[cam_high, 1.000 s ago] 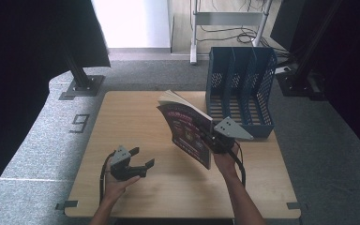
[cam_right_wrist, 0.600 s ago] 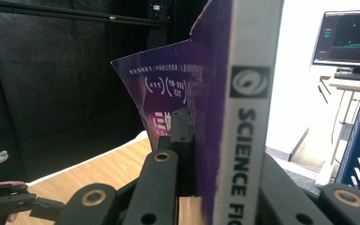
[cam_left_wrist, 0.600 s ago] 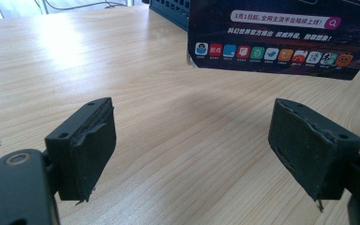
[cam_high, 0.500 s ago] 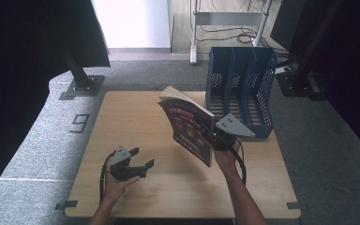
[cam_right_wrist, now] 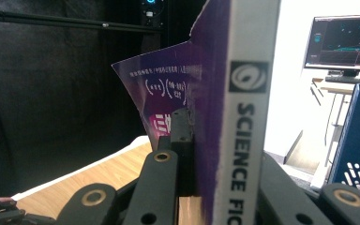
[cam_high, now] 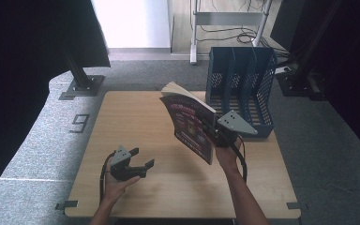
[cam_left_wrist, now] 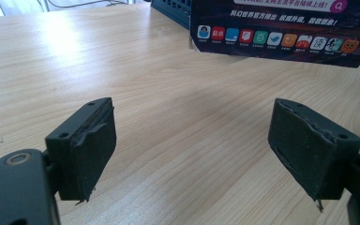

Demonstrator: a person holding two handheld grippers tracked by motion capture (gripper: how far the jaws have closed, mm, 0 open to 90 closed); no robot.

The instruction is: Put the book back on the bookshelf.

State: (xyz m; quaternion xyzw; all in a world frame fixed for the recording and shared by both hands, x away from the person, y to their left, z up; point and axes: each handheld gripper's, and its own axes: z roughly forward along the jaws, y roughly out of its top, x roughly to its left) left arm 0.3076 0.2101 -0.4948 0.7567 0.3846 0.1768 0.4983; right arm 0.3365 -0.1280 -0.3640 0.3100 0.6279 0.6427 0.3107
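We hold book upright in right gripper, jaws clamped on spine edge, lifted off tabletop. Blue file rack stands just beyond and right of book; slots run front-to-back, so we judge book must enter spine-parallel. Left gripper spread wide, empty, low over tabletop, well apart.

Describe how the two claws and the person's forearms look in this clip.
Both claws are black with two blocky jaws. The left claw has worn, frayed rubber pads, a small grey three-cornered plate and a black cable looping at the wrist. The right claw bears a larger grey three-cornered plate and its own black cable. Forearms are bare, no sleeves.
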